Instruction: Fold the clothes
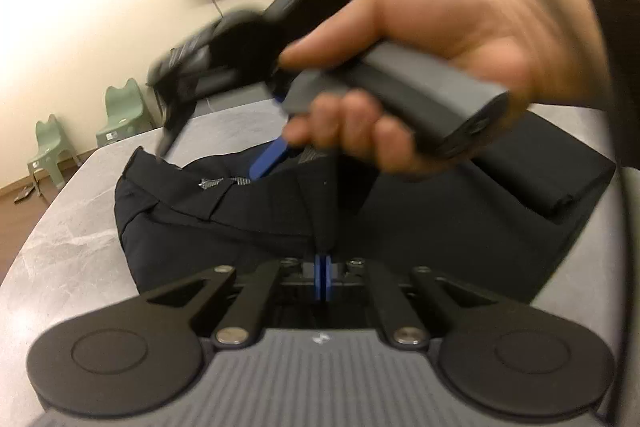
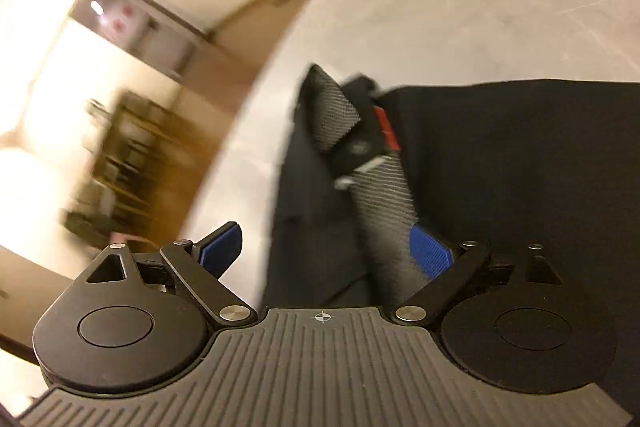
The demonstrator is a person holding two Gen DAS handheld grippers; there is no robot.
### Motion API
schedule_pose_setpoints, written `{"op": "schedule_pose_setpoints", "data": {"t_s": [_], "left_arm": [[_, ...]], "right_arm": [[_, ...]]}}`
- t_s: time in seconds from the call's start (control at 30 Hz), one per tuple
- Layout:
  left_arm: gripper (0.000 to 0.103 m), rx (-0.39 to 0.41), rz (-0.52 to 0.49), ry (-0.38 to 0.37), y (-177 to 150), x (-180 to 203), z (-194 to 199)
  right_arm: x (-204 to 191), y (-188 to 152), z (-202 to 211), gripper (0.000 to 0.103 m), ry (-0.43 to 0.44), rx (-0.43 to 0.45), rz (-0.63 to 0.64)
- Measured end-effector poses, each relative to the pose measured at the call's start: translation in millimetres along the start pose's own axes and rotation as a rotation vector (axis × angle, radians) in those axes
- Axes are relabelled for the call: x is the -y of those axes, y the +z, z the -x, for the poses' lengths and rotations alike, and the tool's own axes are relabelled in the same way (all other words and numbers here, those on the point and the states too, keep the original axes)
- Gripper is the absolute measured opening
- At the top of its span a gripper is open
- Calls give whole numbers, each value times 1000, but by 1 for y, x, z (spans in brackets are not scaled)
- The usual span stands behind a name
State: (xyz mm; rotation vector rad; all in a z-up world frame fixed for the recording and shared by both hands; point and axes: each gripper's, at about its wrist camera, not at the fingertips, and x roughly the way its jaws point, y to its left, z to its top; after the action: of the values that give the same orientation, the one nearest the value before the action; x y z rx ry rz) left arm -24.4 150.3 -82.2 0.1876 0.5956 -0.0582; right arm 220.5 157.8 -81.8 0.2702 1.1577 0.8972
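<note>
Dark garment on grey table, mid-fold

Left gripper [image 1: 322,277] pinching a fold of the dark garment [image 1: 440,227] at 6 o'clock; right gripper [image 2: 328,251] hanging spread wide above its grey belt [image 2: 384,211]; table [image 1: 72,239] lying beneath; green chairs [image 1: 120,113] standing at 10 o'clock.

The left gripper [image 1: 322,277] is seen with its blue pads pressed together, a fold of dark cloth [image 1: 420,227] pinched between them. The right gripper [image 2: 328,249] is seen with its pads spread wide apart, nothing held between them. In the left wrist view, its grey handle is gripped by the right hand [image 1: 448,67], fingers curled under, and it is blurred
</note>
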Motion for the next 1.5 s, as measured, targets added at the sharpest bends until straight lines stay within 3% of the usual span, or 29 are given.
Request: {"op": "schedule_pose_setpoints", "data": {"t_s": [0.17, 0.3, 0.33, 0.37, 0.43, 0.5, 0.6, 0.7, 0.77, 0.83, 1.0, 1.1, 1.17, 1.23, 1.3, 1.4, 1.5], "left_arm": [[2, -2, -10, -18, 0, 1, 1], [2, 4, -14, -11, -1, -2, 3], [2, 6, -11, -13, -1, -2, 4], [2, 8, -8, -14, -1, -1, 5], [2, 14, -7, -15, -1, -1, 7], [2, 24, -8, -16, 0, -1, 10], [2, 43, -10, -7, 1, -3, 13], [2, 60, -1, -15, 4, -5, 12], [2, 63, -6, -14, 4, -4, 11], [2, 65, -5, -9, 1, -3, 13], [3, 135, -10, -73, 5, -4, 30], [3, 155, -64, -188, 6, 11, 39], [8, 126, -102, -294, 4, 24, 37], [17, 109, -119, -364, 1, 35, 35], [33, 109, -128, -403, 0, 40, 35], [42, 118, -102, -470, 3, 28, 37], [46, 144, 20, -482, 17, -20, 30]], "right_arm": [[-17, 13, -24, 92, -92, -69, 167], [-26, 21, -29, 92, -271, -86, 313], [-23, 19, -27, 92, -276, -90, 315], [-17, 19, -29, 92, -240, -116, 295], [-9, 17, -35, 78, -136, -187, 263], [-12, 16, -40, 75, -98, -229, 287], [-17, 29, -45, 52, -79, -263, 322], [-20, 41, -54, 52, -89, -286, 339], [-21, 44, -60, 46, -95, -299, 350], [-29, 44, -50, 6, -113, -269, 382], [-47, 25, 45, 4, -120, -20, 419], [-19, 4, 91, 4, -162, 75, 346], [8, -11, 111, 4, -211, 110, 282], [38, -22, 113, 4, -269, 111, 214], [67, -29, 105, 4, -297, 97, 152], [91, -42, 97, 4, -306, 117, 90], [97, -49, 93, 4, -311, 160, 63]]}}
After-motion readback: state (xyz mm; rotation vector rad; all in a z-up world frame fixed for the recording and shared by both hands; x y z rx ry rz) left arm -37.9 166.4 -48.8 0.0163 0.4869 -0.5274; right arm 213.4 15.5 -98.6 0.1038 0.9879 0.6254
